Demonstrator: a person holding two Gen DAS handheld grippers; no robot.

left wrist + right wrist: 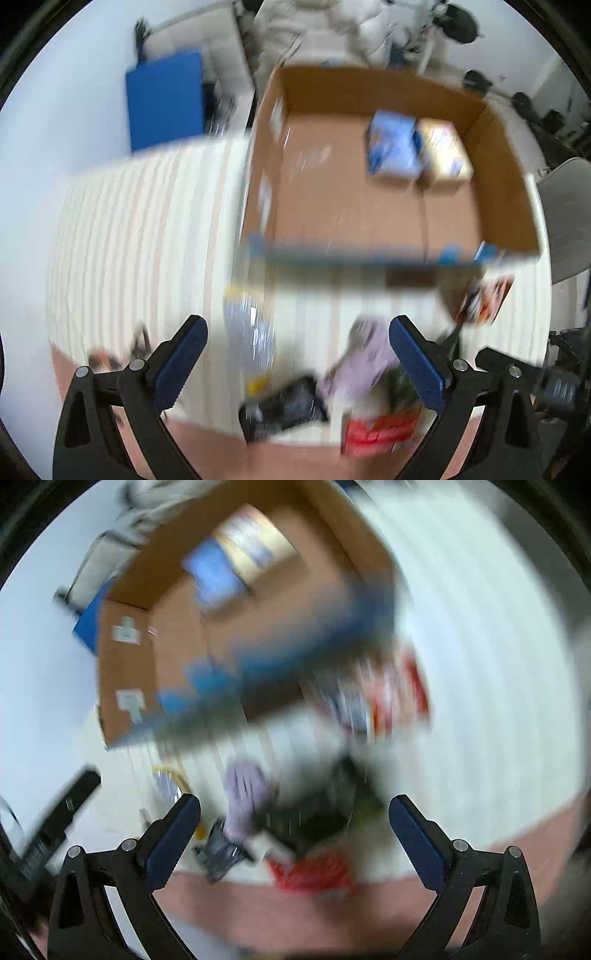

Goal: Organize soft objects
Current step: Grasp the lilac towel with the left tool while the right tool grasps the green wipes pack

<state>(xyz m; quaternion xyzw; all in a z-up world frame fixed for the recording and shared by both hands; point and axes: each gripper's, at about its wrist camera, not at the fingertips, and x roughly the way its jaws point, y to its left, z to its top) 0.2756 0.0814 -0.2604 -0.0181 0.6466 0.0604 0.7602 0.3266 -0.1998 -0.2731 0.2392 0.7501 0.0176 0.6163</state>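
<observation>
Progress check, both views motion-blurred. Cardboard box (388, 177) sits on a striped cloth (147, 229) covering what appears to be the worktop; it lies toward the far side, with its far rim out past the cloth's far edge. Inside it, against the far wall, two packs lie side by side, touching: a blue pack (393, 147) and a tan pack (445, 155). Rest of the box floor is bare.

Judgement: task started, well short of done. Loose items remain clustered at the near edge of the cloth: clear bag with yellow trim (251, 339), lilac soft item (365, 365), dark pouch (284, 406), red packet (380, 428). A red-and-white packet (484, 299) lies just outside the box's near right corner. Exact identity of each is uncertain through blur.

Left claw (295, 350): jaws spread wide, nothing between them, hanging above the near-edge cluster. Right claw (295, 830): likewise wide apart and empty, above the same pile.
</observation>
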